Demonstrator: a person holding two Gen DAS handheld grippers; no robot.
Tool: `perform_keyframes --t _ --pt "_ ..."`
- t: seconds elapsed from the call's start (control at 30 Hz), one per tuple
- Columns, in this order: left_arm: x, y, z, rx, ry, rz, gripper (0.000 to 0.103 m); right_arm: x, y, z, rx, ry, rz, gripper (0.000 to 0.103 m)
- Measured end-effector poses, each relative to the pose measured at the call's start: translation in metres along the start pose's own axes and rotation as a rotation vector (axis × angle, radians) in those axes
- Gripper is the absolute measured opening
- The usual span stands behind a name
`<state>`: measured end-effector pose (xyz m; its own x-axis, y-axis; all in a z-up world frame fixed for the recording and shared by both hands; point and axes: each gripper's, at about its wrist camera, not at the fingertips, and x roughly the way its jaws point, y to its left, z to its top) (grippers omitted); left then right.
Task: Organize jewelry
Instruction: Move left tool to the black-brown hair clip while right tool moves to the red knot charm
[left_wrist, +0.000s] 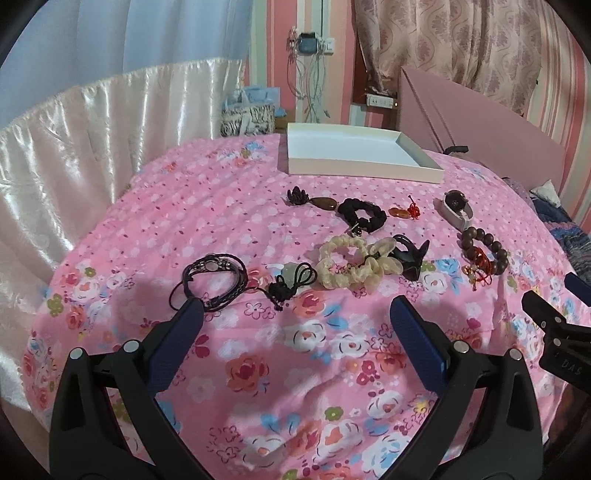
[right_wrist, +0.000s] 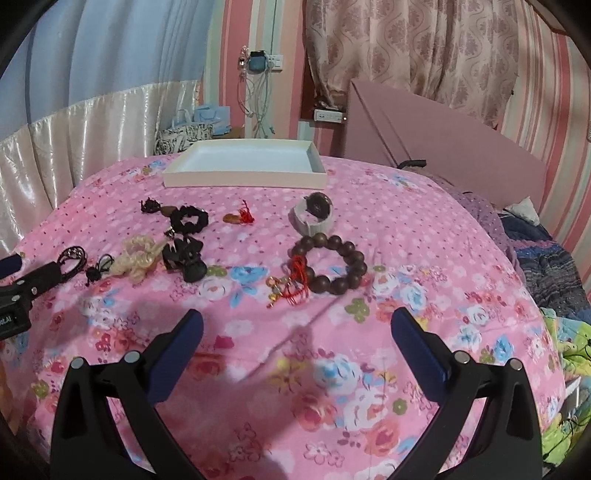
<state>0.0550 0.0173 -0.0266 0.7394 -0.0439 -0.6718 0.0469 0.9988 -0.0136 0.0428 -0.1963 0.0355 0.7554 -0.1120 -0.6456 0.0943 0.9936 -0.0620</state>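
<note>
Jewelry lies scattered on the floral bedspread (left_wrist: 258, 369) short of the empty white tray (left_wrist: 362, 173); both the left gripper (left_wrist: 295, 314) and right gripper (right_wrist: 295, 325) hover spread and empty, so sorting seems unstarted, the right needing to close on the nearby wooden bead bracelet (right_wrist: 332, 264).

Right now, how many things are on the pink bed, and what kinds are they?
Scrunchies: 2, black and cream
Bracelets: 2, wooden beads and dark cord
Pendants and charms: 3, brown, orange, pale green
Hair claw: 1
Watch: 1
White tray: 1
Total: 10
</note>
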Motion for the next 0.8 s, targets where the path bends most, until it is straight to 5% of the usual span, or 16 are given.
perform_keyframes --t 0.23,0.63,0.8 --pt "0.010 -0.004 0.038 0.050 -0.031 0.020 0.100 0.020 0.009 0.040 -0.044 -0.006 0.012 0.101" --pt "0.082 0.006 0.117 0.023 0.074 -0.043 0.100 0.099 0.029 0.115 0.002 0.100 0.158 0.101" --pt "0.120 0.007 0.139 -0.005 0.146 -0.081 0.093 0.142 0.043 0.130 -0.019 0.196 0.159 0.078"
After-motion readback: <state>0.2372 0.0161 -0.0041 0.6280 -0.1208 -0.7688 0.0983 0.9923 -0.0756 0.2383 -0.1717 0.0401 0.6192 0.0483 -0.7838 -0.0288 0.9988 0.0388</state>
